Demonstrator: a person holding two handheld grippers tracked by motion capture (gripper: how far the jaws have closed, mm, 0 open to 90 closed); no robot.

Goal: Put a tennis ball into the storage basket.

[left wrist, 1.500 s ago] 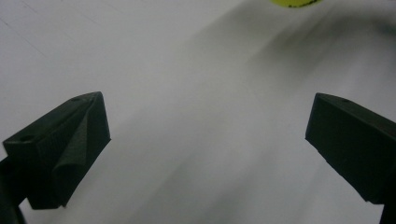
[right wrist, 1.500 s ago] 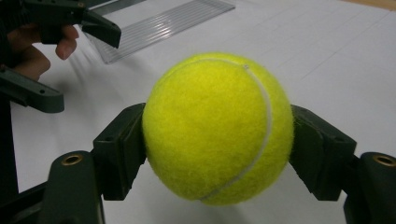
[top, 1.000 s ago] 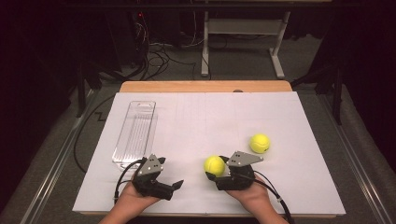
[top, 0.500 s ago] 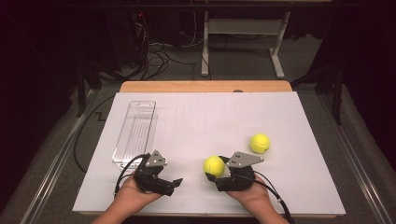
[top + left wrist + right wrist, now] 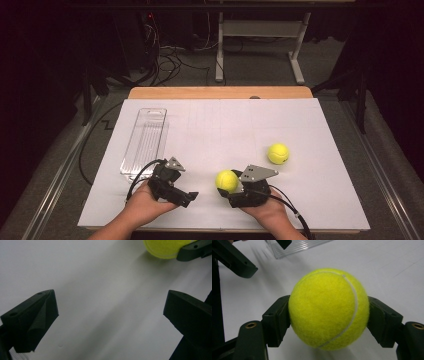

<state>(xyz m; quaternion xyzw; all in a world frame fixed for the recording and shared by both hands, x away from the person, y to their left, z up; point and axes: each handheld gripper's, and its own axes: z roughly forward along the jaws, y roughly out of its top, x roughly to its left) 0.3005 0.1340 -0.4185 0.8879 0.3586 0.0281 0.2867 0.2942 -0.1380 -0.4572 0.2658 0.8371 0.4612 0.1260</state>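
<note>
Yellow tennis ball [image 5: 226, 180] sits clamped in the right gripper [image 5: 235, 189], unmoved. Left gripper [image 5: 186, 196], jaws just reopened wide and empty, has lifted slightly toward it; a handover looks likely.

No legible text or labels anywhere

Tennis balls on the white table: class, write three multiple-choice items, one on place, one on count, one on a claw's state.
1. Where does the clear tray lie?
A far left
B far right
C centre

2. How many tennis balls are there?
A one
B two
C three

3. How is the right claw?
A open and empty
B shut on a tennis ball
C shut on the tray

Key: A, it lies by the sheet's left edge; B, the held tennis ball and a loose one; B, its pads press the ball's sides.
</note>
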